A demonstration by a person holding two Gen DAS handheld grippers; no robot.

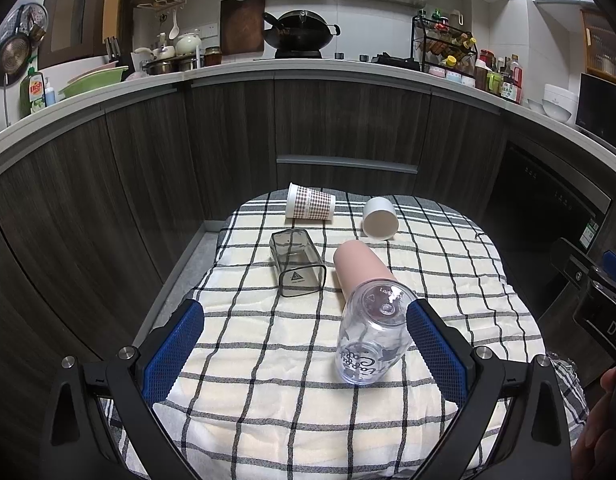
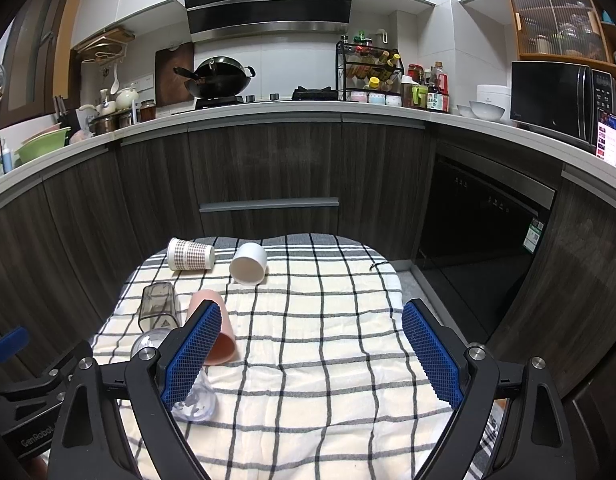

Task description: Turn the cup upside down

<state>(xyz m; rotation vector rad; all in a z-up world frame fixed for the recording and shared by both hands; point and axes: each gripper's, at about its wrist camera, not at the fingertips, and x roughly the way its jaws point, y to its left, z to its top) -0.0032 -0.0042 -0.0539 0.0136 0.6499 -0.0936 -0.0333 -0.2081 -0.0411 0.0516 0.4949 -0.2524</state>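
Note:
Several cups sit on a checked cloth (image 1: 267, 344). A clear printed cup (image 1: 370, 332) stands upside down, base up, close against the right finger of my open left gripper (image 1: 303, 320). A pink cup (image 1: 358, 266), a smoky square cup (image 1: 295, 268), a checked paper cup (image 1: 310, 202) and a white cup (image 1: 380, 218) lie on their sides beyond it. My right gripper (image 2: 312, 328) is open and empty over the cloth; the pink cup (image 2: 223, 344) and the clear cup (image 2: 197, 400) show behind its left finger.
The cloth-covered table (image 2: 308, 400) stands before dark wood cabinets (image 1: 348, 128). A dishwasher (image 2: 480, 240) is at the right. The right gripper's body (image 1: 600, 292) shows at the right edge of the left wrist view.

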